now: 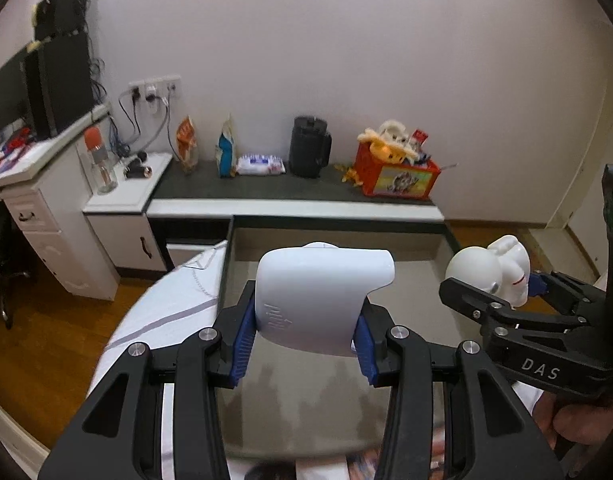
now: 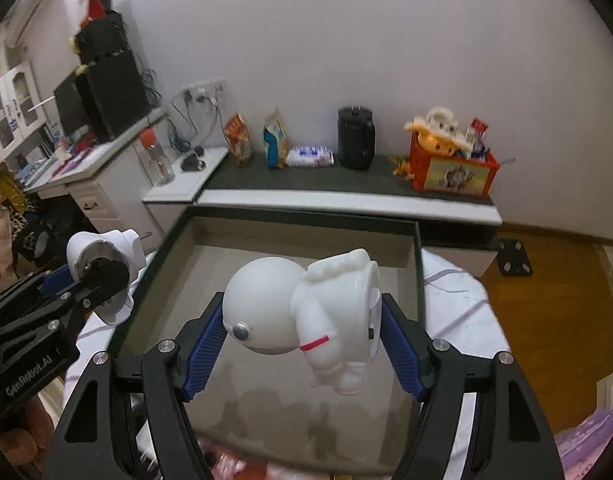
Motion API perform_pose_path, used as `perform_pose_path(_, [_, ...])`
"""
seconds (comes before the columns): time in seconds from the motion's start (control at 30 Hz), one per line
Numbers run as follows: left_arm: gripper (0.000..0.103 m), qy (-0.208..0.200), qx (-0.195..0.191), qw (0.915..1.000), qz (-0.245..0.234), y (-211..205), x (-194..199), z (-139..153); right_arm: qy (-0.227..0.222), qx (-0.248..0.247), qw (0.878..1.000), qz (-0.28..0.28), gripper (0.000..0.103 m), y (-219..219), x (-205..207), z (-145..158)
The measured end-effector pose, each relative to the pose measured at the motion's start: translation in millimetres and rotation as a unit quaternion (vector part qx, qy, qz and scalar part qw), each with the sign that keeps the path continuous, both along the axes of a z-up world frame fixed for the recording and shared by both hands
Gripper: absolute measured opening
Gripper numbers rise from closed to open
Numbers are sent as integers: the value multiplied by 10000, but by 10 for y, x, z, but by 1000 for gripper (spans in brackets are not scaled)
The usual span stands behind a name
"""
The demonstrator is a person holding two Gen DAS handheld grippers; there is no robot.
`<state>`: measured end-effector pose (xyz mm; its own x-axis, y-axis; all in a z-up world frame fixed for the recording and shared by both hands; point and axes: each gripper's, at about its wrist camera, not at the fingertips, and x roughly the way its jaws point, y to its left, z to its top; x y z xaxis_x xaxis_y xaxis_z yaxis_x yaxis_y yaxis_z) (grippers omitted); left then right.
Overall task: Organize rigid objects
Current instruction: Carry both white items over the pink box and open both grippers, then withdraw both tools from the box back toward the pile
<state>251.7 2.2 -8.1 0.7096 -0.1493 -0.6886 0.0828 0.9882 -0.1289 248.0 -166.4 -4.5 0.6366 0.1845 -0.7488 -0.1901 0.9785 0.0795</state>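
Left gripper (image 1: 306, 322) clamps a white hair dryer (image 1: 320, 300) over the grey tray (image 1: 418, 240); right gripper (image 2: 302, 334) clamps a white astronaut figurine (image 2: 306, 312) beside it. Readable: "DAS" on the right gripper's body, "GenRobot.AI" on the left's.

Two hand-held grippers (image 1: 304, 336) (image 2: 302, 350), one white astronaut figure (image 2: 306, 312), one white casing (image 1: 322, 296).

The hair dryer (image 1: 322, 300) is plain white. The astronaut toy (image 2: 306, 316) is white with a red stripe on its arm. Both grippers have black frames and blue ribbed pads (image 1: 242, 340). At upper right, the toy box (image 1: 394, 176) is red-orange.
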Motion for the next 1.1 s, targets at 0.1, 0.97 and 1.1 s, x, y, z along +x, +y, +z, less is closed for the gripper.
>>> perform_pose_path(0.1, [43,207,53,9998,-29,-65,247,-179,294,14,9995,-87,74,-26,268,-210])
perform_pose_path(0.97, [103,22,312,9986,432,-6,5,11,730,-393,9957,-401,88,-86,454,-308])
perform_pose_path(1.1, [103,-335,272,9980,463,20,-479,275,287,-275,9983,-419,88,-88,65,39])
